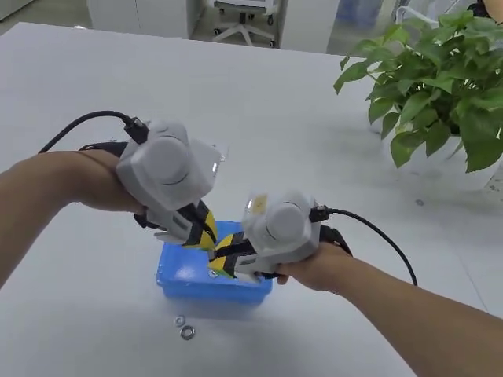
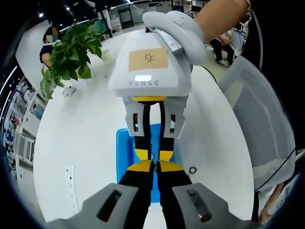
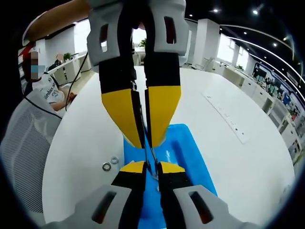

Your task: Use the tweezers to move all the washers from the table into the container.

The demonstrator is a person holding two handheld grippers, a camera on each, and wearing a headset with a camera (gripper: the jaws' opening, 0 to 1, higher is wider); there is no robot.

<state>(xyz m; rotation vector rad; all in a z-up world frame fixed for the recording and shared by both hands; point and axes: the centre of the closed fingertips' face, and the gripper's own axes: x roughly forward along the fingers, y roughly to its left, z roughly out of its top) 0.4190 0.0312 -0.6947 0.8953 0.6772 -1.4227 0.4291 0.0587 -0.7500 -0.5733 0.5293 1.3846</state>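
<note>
Washers (image 1: 187, 332), 2 of them, are seen lying side by side on the desk (image 1: 94, 102), just on the near side of the blue container (image 1: 181, 276). They have not been put in yet. The tweezers (image 3: 145, 133) are held over the container, pinched in the closed left claw (image 2: 156, 166). The right claw (image 3: 152, 168) is set tip to tip with it and seems to be closed on the thin tweezers too. So the tweezers are likely being passed or set straight, and no washer is being picked up. Next, the tweezers must be brought down to the near washers, and 1 must be pinched softly.
</note>
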